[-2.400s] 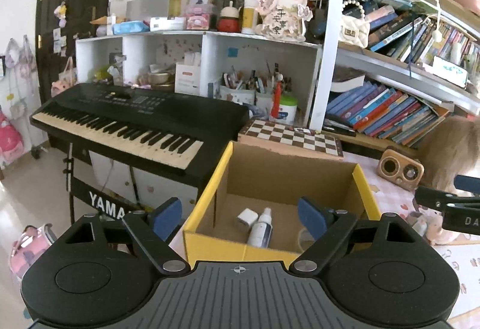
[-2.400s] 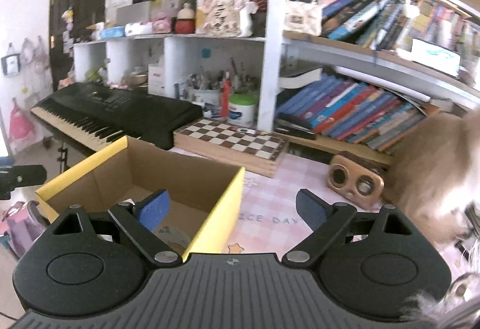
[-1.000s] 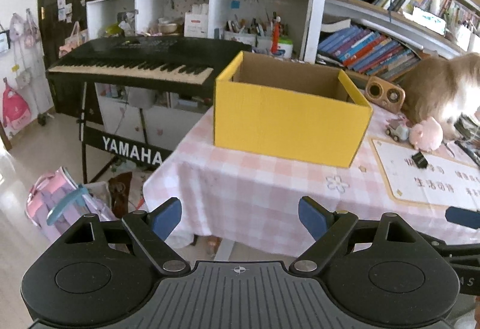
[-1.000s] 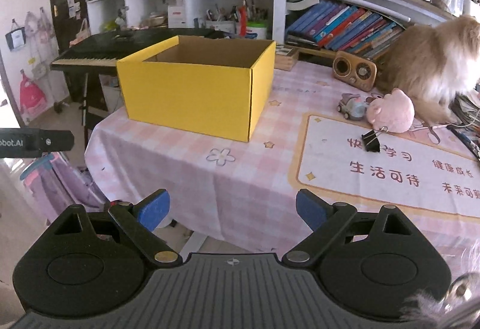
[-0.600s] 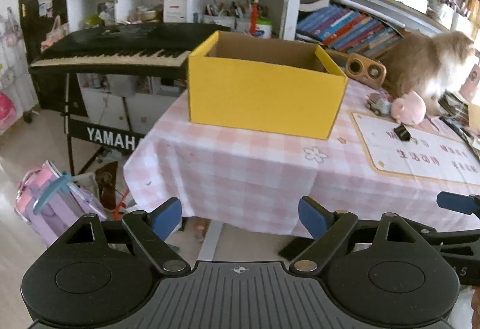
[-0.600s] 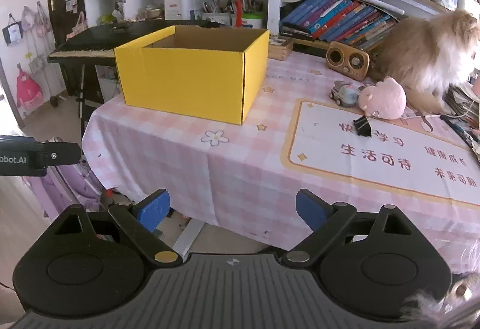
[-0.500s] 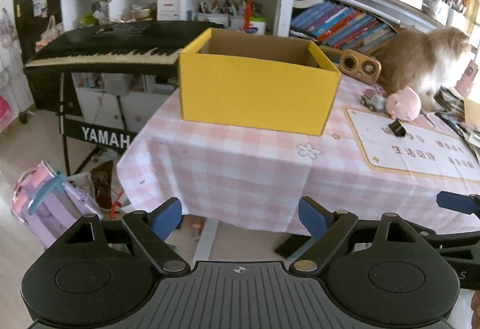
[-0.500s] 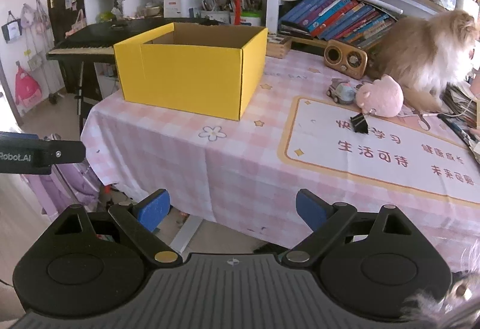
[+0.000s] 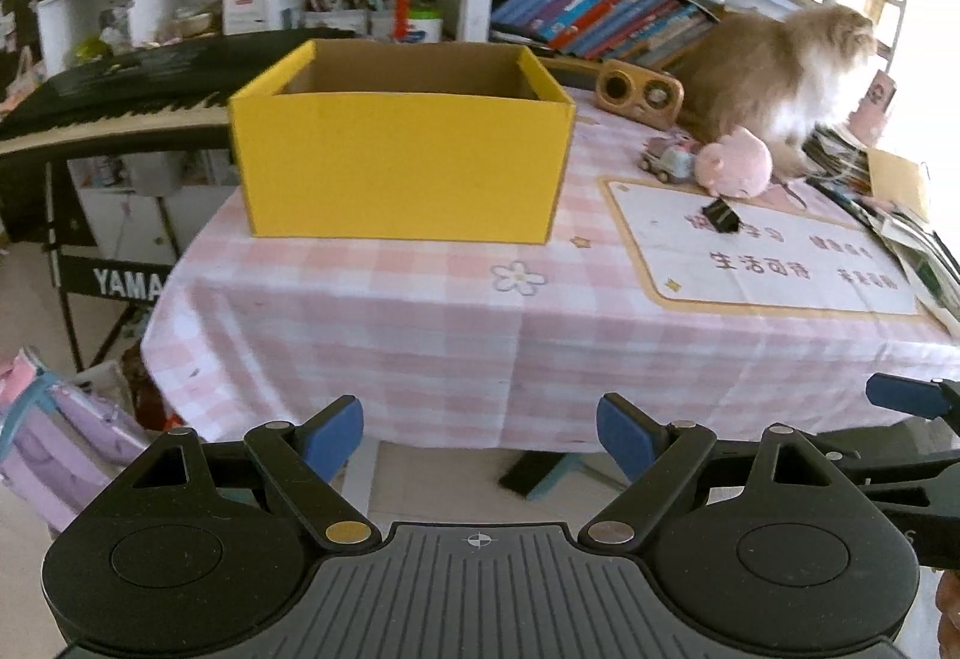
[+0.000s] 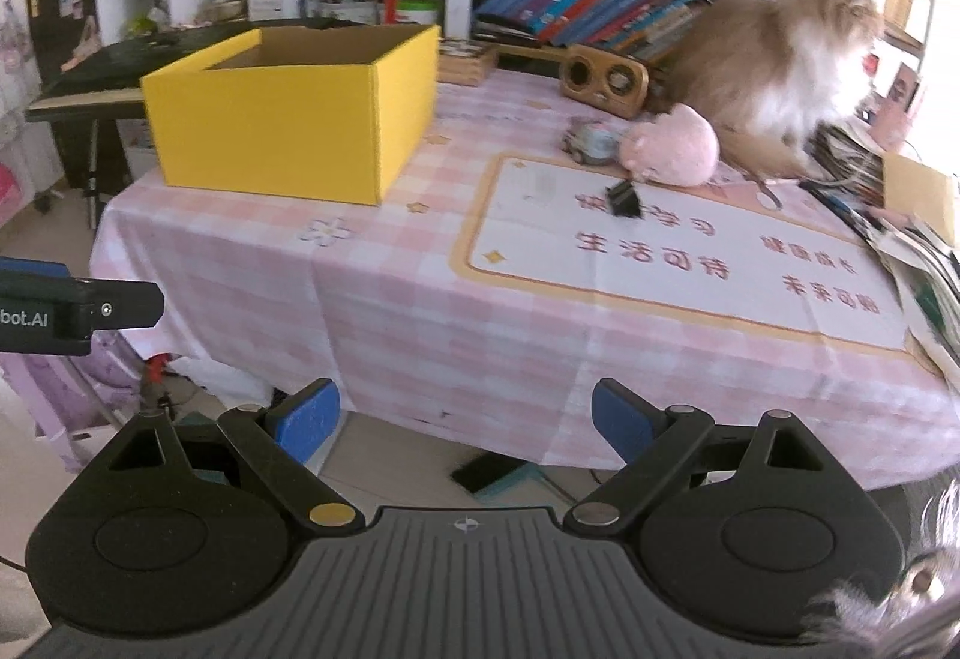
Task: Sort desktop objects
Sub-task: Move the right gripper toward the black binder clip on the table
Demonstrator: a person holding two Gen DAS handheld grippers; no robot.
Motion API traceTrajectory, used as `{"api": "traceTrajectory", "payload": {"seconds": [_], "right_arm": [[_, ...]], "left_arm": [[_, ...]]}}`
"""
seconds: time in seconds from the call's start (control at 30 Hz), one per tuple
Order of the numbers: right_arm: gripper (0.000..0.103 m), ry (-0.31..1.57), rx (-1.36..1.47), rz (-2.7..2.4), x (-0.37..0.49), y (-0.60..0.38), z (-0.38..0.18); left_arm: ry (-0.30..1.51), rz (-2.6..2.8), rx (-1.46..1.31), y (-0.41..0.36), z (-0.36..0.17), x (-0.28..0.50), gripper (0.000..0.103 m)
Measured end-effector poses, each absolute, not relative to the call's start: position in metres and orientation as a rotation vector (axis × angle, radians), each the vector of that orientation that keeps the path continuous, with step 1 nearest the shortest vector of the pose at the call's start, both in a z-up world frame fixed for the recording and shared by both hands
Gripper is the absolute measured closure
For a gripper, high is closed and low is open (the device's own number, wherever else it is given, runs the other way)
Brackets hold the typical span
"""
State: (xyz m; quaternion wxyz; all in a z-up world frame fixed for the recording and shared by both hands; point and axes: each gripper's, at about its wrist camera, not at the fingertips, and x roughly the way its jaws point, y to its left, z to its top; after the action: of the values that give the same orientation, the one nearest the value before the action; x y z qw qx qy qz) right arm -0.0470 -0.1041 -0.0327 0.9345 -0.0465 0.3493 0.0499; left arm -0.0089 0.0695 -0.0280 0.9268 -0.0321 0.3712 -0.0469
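yellow cardboard box (image 9: 401, 161) sits on the table (image 9: 420, 323), contents hidden. binder clip (image 10: 624, 198), pink plush (image 10: 672, 147) and toy car (image 10: 587, 141) lie unsorted nearby. left gripper (image 9: 480, 434) and right gripper (image 10: 465, 416) hang empty, jaws apart, off the table's edge.

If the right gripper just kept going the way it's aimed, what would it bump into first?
Probably the hanging front of the pink checked tablecloth, just below the table's edge. The right gripper is open and empty; depth is hard to judge here.
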Motion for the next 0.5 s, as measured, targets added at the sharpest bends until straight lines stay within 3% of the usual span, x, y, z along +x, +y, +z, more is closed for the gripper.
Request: {"api": "traceTrajectory", "payload": {"seconds": [0.5], "right_arm": [[0.012,0.732,-0.101,0.022,-0.021,-0.148,-0.029]], "left_arm": [[0.764,-0.199,-0.054,0.018,-0.027,0.037,0.015]]}}
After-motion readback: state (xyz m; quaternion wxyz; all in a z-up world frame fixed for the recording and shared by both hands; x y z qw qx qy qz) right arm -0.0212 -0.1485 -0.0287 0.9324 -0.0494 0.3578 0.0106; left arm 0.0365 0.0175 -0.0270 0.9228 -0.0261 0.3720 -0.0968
